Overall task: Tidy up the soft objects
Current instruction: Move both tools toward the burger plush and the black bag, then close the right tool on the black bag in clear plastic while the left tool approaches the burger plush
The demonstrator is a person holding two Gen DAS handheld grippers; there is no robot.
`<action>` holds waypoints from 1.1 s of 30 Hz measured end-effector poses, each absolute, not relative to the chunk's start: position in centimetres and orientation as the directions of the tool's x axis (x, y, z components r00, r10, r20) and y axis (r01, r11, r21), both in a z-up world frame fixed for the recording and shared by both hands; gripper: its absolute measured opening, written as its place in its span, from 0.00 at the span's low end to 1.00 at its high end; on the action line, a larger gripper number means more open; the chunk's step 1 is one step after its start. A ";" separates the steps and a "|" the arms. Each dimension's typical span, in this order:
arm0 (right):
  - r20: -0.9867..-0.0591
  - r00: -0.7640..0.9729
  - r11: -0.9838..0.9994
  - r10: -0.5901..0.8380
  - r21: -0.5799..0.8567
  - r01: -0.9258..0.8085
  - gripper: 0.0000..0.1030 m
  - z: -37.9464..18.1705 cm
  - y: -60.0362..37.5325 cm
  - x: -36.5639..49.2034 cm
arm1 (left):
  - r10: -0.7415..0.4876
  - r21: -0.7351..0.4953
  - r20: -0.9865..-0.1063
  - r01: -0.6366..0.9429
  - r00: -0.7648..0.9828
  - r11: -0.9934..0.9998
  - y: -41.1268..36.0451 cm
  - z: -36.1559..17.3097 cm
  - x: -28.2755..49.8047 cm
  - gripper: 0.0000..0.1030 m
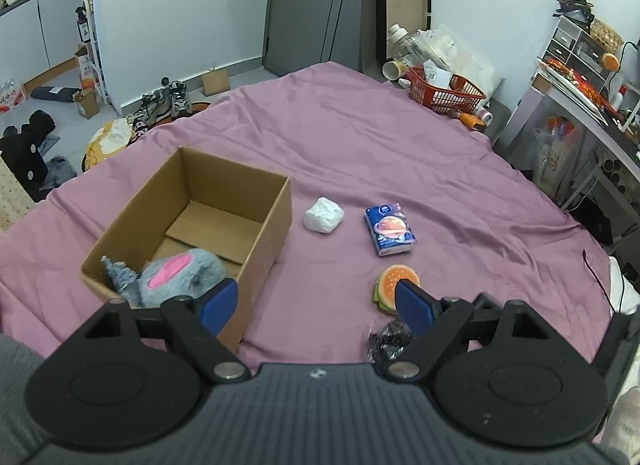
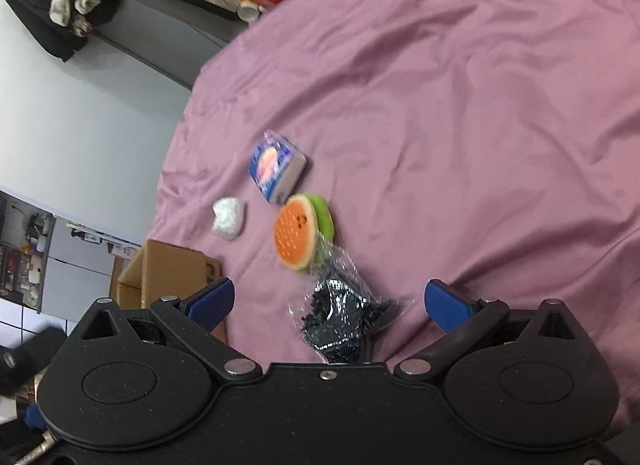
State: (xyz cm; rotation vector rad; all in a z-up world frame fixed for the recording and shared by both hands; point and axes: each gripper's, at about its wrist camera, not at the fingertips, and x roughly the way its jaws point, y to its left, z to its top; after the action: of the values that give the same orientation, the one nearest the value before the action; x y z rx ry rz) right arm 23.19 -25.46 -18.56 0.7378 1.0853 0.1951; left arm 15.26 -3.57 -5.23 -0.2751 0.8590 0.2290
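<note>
A cardboard box (image 1: 264, 225) stands open on the purple bedsheet (image 1: 400, 153) with a grey and pink plush toy (image 1: 176, 273) in its near corner. My left gripper (image 1: 316, 303) is open over the sheet just right of the box, nothing between its blue pads. To its right lie a white soft bundle (image 1: 324, 215), a blue tissue pack (image 1: 389, 230), an orange and green burger plush (image 1: 394, 279) and a black item in clear wrap (image 1: 386, 339). My right gripper (image 2: 330, 307) is open, and the wrapped black item (image 2: 344, 319) lies between its fingers, untouched. Beyond are the burger plush (image 2: 298, 235), tissue pack (image 2: 276, 165) and white bundle (image 2: 228, 219).
A red basket (image 1: 448, 91) with bottles and bags sits at the bed's far corner. A cluttered desk (image 1: 588, 97) stands on the right, shoes and boxes on the floor (image 1: 168, 103) to the left. The box's corner (image 2: 168, 277) shows left of my right gripper.
</note>
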 end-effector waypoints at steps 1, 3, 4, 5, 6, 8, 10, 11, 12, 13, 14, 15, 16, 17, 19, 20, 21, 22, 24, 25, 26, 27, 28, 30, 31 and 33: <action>-0.736 0.468 0.750 0.490 0.629 0.205 0.98 -18.8 -25.2 23.3 | 0.088 -0.144 -0.768 -0.305 0.635 0.941 -3.7 -5.3 15.6 0.83; -0.747 0.452 0.752 0.487 0.622 0.217 0.94 -19.5 -24.9 23.5 | 0.089 -0.135 -0.768 -0.295 0.635 0.946 -4.1 -5.7 16.3 0.83; -0.754 0.444 0.754 0.485 0.617 0.225 0.92 -19.8 -24.8 23.7 | 0.087 -0.132 -0.770 -0.292 0.632 0.947 -4.3 -6.0 16.7 0.83; -0.760 0.436 0.756 0.482 0.612 0.232 0.89 -20.2 -24.6 24.0 | 0.084 -0.133 -0.774 -0.291 0.627 0.947 -4.4 -6.3 17.0 0.83; -0.769 0.431 0.764 0.473 0.601 0.235 0.88 -20.6 -24.4 24.1 | 0.081 -0.136 -0.778 -0.294 0.623 0.946 -4.4 -6.5 17.2 0.83; -0.780 0.428 0.789 0.457 0.577 0.210 0.88 -21.1 -23.8 24.5 | 0.076 -0.139 -0.788 -0.297 0.611 0.945 -4.5 -7.2 17.5 0.82; -0.788 0.438 0.814 0.434 0.551 0.186 0.87 -21.1 -23.2 24.8 | 0.078 -0.132 -0.793 -0.295 0.605 0.946 -4.7 -7.5 17.8 0.82; -0.788 0.446 0.822 0.425 0.542 0.175 0.81 -20.9 -23.1 24.7 | 0.080 -0.128 -0.794 -0.295 0.603 0.947 -4.7 -7.6 18.0 0.82; -0.795 0.453 0.841 0.404 0.518 0.158 0.68 -20.8 -22.9 24.6 | 0.083 -0.126 -0.794 -0.296 0.602 0.947 -4.8 -7.7 18.1 0.82; -0.794 0.458 0.847 0.399 0.511 0.149 0.65 -20.6 -23.1 24.7 | 0.085 -0.125 -0.796 -0.300 0.600 0.946 -4.8 -7.8 18.3 0.82; -0.788 0.466 0.842 0.403 0.519 0.150 0.58 -20.6 -23.4 24.5 | 0.085 -0.126 -0.797 -0.302 0.598 0.945 -4.8 -7.9 18.4 0.82; -0.782 0.469 0.835 0.410 0.529 0.152 0.51 -20.6 -23.7 24.5 | 0.084 -0.126 -0.798 -0.302 0.597 0.945 -4.9 -7.9 18.6 0.82; -0.777 0.472 0.828 0.418 0.539 0.153 0.47 -20.5 -24.0 24.5 | 0.084 -0.124 -0.799 -0.300 0.596 0.946 -5.0 -8.0 18.7 0.82; -0.773 0.473 0.823 0.422 0.545 0.156 0.44 -20.4 -24.2 24.5 | 0.085 -0.120 -0.801 -0.297 0.593 0.948 -5.2 -8.1 18.9 0.82; -0.763 0.482 0.813 0.430 0.560 0.162 0.37 -20.1 -24.6 24.4 | 0.080 -0.118 -0.803 -0.290 0.590 0.950 -5.5 -8.4 19.3 0.82; -0.760 0.486 0.809 0.430 0.564 0.167 0.35 -20.0 -24.8 24.4 | 0.075 -0.121 -0.804 -0.286 0.590 0.951 -5.7 -8.5 19.4 0.82; -0.759 0.492 0.804 0.428 0.568 0.177 0.34 -19.8 -25.1 24.4 | 0.071 -0.124 -0.802 -0.282 0.593 0.951 -5.8 -8.7 19.5 0.82; -0.750 0.506 0.797 0.426 0.576 0.183 0.34 -19.5 -25.6 24.3 | 0.070 -0.124 -0.800 -0.279 0.595 0.952 -5.9 -8.8 19.7 0.82; -0.743 0.532 0.792 0.407 0.577 0.200 0.34 -19.0 -26.6 24.2 | 0.066 -0.118 -0.800 -0.265 0.596 0.957 -6.3 -9.1 20.0 0.82; -0.740 0.541 0.784 0.400 0.582 0.217 0.34 -18.8 -27.3 24.2 | 0.059 -0.120 -0.802 -0.256 0.595 0.959 -6.4 -9.3 20.3 0.82; -0.737 0.549 0.772 0.395 0.590 0.236 0.34 -18.8 -27.7 24.2 | 0.046 -0.127 -0.804 -0.247 0.593 0.961 -6.6 -9.5 20.5 0.82; -0.735 0.555 0.762 0.390 0.596 0.253 0.34 -18.7 -28.2 24.2 | 0.032 -0.136 -0.804 -0.236 0.593 0.962 -6.8 -9.5 20.7 0.82; -0.732 0.562 0.752 0.385 0.602 0.269 0.34 -18.7 -28.7 24.3 | 0.019 -0.145 -0.801 -0.226 0.598 0.963 -7.0 -9.5 20.8 0.82; -0.732 0.572 0.737 0.371 0.607 0.298 0.34 -18.8 -29.3 24.3 | -0.009 -0.162 -0.792 -0.194 0.611 0.968 -7.5 -9.6 21.3 0.82; -0.732 0.576 0.729 0.365 0.609 0.312 0.34 -18.8 -29.6 24.3 | -0.021 -0.169 -0.788 -0.184 0.615 0.968 -7.8 -9.7 21.5 0.82; -0.730 0.585 0.722 0.355 0.611 0.325 0.34 -18.9 -30.1 24.4 | -0.054 -0.196 -0.779 -0.160 0.625 0.968 -8.4 -9.9 22.2 0.82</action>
State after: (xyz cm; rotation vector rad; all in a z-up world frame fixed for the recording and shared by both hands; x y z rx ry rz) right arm 24.38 -30.06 -18.90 0.7977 0.9745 0.0198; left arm 22.25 -8.36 -9.89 -0.2569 0.8968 0.0611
